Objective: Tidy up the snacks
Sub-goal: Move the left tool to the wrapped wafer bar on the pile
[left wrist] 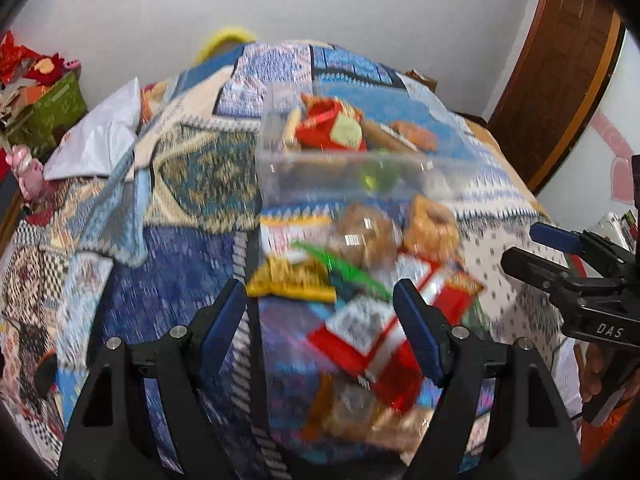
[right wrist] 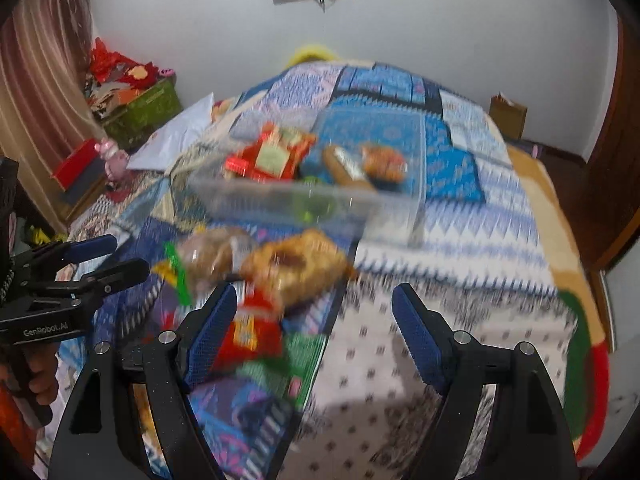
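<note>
A clear plastic container (left wrist: 320, 174) (right wrist: 256, 196) stands on the bed and holds a red packet (left wrist: 332, 128) (right wrist: 272, 156) and brown wrapped snacks. Loose snacks lie in front of it: a round bun in clear wrap (left wrist: 360, 236) (right wrist: 212, 256), an orange-brown pastry (left wrist: 432, 228) (right wrist: 296, 264), a yellow packet (left wrist: 292, 280), a red and white packet (left wrist: 372, 336) and a green packet (right wrist: 296, 356). My left gripper (left wrist: 320, 296) (right wrist: 120, 258) hovers open above the pile, holding nothing. My right gripper (right wrist: 316, 300) (left wrist: 524, 248) hovers open at the pile's right side, also holding nothing. Both views are motion-blurred.
A patchwork quilt (left wrist: 192, 184) (right wrist: 460, 240) covers the bed. A white bag (left wrist: 96, 140) lies at its left edge. A green box with red items (left wrist: 52, 108) and a pink toy (left wrist: 28, 168) sit beyond it. A brown paper bag (right wrist: 508, 114) stands by the far wall.
</note>
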